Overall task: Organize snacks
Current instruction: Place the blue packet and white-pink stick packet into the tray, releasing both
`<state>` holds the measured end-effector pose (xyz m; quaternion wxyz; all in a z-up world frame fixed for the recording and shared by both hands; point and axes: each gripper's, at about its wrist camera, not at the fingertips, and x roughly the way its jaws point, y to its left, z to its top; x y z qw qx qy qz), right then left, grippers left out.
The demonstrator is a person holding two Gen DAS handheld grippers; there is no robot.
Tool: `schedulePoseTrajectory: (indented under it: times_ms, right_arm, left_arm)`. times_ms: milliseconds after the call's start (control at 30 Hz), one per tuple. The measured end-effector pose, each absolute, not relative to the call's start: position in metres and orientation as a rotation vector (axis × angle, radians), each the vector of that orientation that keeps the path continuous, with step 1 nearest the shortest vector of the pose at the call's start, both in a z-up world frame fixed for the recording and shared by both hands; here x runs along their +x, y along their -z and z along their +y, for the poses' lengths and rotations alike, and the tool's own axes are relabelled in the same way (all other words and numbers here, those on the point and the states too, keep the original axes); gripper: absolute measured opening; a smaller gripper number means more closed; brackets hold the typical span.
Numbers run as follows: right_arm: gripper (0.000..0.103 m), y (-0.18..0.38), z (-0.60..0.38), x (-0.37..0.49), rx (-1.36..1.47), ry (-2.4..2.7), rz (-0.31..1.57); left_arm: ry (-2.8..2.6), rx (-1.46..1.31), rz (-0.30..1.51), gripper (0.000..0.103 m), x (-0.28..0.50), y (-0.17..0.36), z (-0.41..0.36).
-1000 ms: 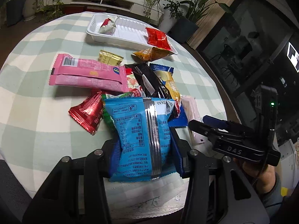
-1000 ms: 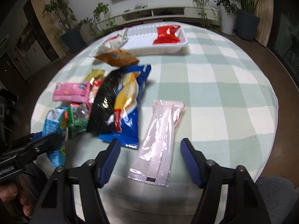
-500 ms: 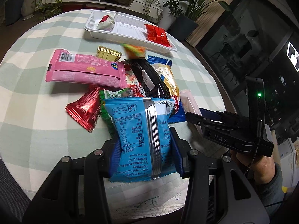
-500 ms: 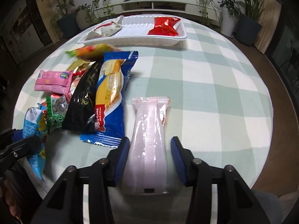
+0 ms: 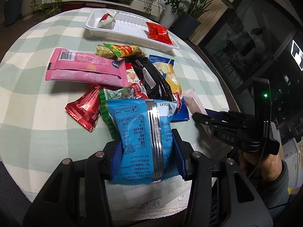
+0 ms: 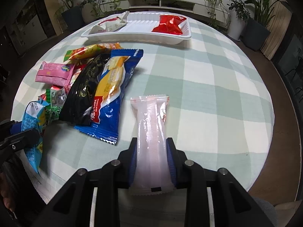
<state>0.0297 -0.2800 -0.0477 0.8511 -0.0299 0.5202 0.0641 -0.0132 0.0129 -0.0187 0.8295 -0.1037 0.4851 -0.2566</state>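
Fingers of the right gripper (image 6: pixel 151 158) now pinched on the near end of the pale pink packet (image 6: pixel 150 124); a second ago spread wide either side of it, half a second ago closing in. Packet's far end resting flat on the desk (image 6: pixel 217 79), so gripped but not yet lifted. Fingers of the left gripper (image 5: pixel 146 152) clamped on the blue packet (image 5: pixel 144 132) as before, held just above the near edge. Meaning for the task: both hands loaded, next likely a carry to the white tray (image 5: pixel 132 31) at the far edge, already holding a white-and-red packet (image 5: pixel 106 21) at one end and a red packet (image 5: pixel 158 32) at the other.

Further out, an orange-green packet (image 5: pixel 119 51) shifted nearer the heap's far side.

Writing: "DAS" on the right gripper's side, seen from the left wrist. "CAKE" on the blue-and-yellow packet (image 6: pixel 111 96). Barcode and small logo, unreadable, on the pink bar (image 5: pixel 85 68). Dense small print on the blue packet's back, upside down, not legible apart from a web address fragment. Black packet (image 6: pixel 83 92) with gold lettering, too blurred to read.
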Motion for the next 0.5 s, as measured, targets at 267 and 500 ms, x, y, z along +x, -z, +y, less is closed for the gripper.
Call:
schedulePoseTrajectory:
  times_ms: [267, 500]
  right_arm:
    - [0.023, 0.028, -0.312, 0.023, 0.123, -0.145, 1.032]
    - [0.023, -0.008, -0.368, 0.027, 0.316, -0.107, 0.925]
  left_arm:
    - [0.544, -0.254, 1.008, 0.044, -0.009, 0.008, 0.028]
    - [0.534, -0.344, 0.961, 0.044, 0.019, -0.023, 0.067]
